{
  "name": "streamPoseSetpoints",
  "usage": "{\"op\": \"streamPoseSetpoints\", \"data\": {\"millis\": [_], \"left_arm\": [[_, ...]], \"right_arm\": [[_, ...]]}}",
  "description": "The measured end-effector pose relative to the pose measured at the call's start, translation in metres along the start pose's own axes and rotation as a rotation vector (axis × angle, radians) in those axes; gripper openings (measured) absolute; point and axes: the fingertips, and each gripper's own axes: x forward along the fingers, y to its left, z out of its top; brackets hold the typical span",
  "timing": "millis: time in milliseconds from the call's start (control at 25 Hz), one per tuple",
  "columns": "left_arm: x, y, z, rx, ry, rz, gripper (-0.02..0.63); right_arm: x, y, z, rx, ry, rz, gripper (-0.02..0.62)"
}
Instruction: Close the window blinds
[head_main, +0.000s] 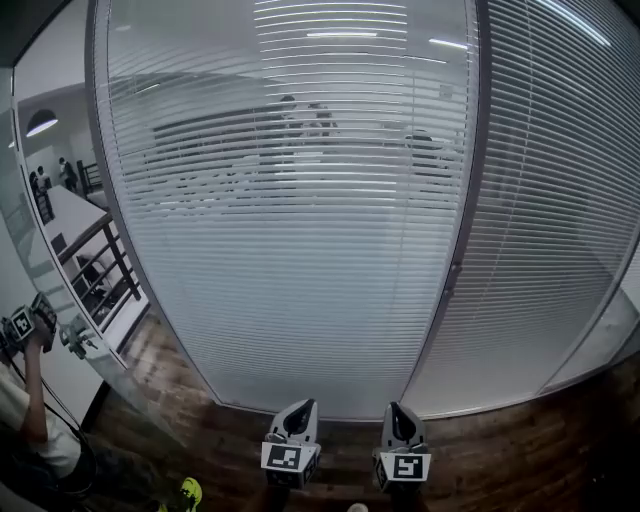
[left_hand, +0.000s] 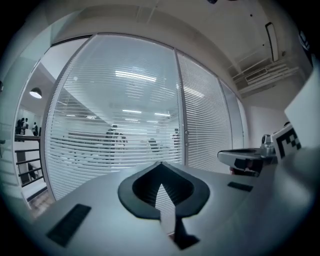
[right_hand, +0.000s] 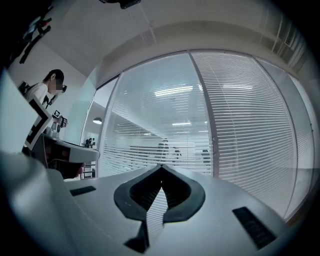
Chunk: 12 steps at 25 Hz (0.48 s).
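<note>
White slatted blinds cover a glass wall ahead. On the left pane the blinds (head_main: 290, 220) have their slats tilted open, and a room with people shows through. Those of the right pane (head_main: 560, 230) look denser, with little showing through. A grey post (head_main: 462, 200) with a small knob (head_main: 455, 268) divides the two panes. My left gripper (head_main: 304, 406) and right gripper (head_main: 393, 408) sit side by side at the bottom, pointing level at the blinds and well short of them. Both are shut with nothing between the jaws, as the left gripper (left_hand: 160, 164) and right gripper (right_hand: 161, 165) show in their own views.
A person (head_main: 30, 400) stands at the far left holding another pair of grippers, also seen as a person (right_hand: 47, 95) in the right gripper view. Dark wooden floor (head_main: 200, 420) runs below the glass. A railing (head_main: 100, 260) shows behind the left pane.
</note>
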Motion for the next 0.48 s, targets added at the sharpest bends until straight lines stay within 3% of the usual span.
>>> {"op": "streamPoseSetpoints", "data": {"millis": [160,480], "left_arm": [[0.094,-0.016,0.017,-0.004,0.012,0.009,0.0],[0.133,-0.017,0.022,-0.015,-0.005,-0.02,0.0]], "right_arm": [[0.068,-0.069,0.004,0.007,0.013,-0.003,0.002],[0.097,-0.09,0.005,-0.018,-0.005,0.009,0.002]]}}
